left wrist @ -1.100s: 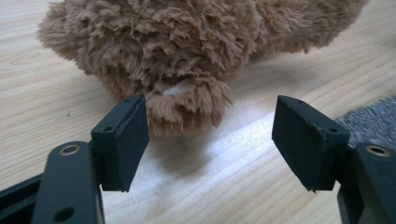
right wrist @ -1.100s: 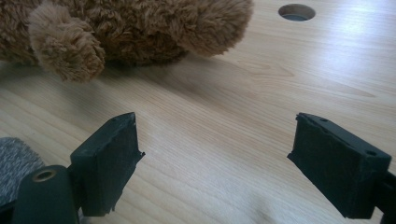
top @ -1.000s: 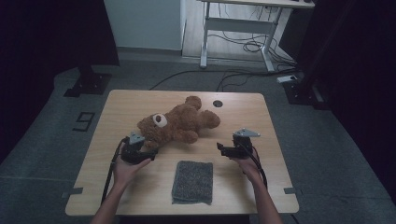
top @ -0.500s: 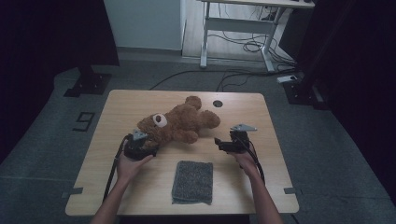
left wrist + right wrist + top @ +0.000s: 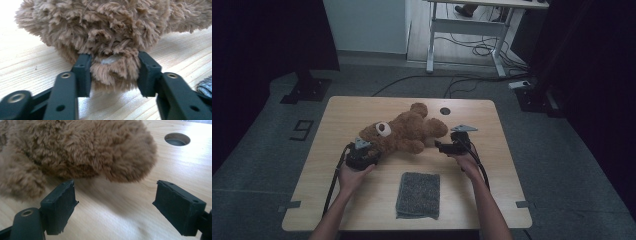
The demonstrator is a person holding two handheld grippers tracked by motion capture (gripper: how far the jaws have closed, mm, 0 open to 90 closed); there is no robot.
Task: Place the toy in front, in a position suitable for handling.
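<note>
A brown teddy bear (image 5: 404, 131) lies on its side in the middle of the wooden table (image 5: 337, 115), head toward the left. At the bear's head, my left gripper (image 5: 370, 150) has just been closing. In the left gripper view its pads (image 5: 83, 72) press on a tuft of the bear's fur (image 5: 112, 30) from both sides. My right gripper (image 5: 438, 146) points left at the bear's lower leg. In the right gripper view it (image 5: 122, 202) stands open, bare table between the jaws and the bear's foot (image 5: 82, 147) just beyond the tips.
A grey folded cloth (image 5: 418, 194) lies near the front edge between the person's forearms, and its corner (image 5: 206, 86) shows in the left gripper view. A round hole (image 5: 445, 111) sits in the tabletop behind the bear. A desk frame and cables stand on the floor beyond.
The right gripper has slid left toward the bear's leg. The left hand has stayed at the bear's head.
</note>
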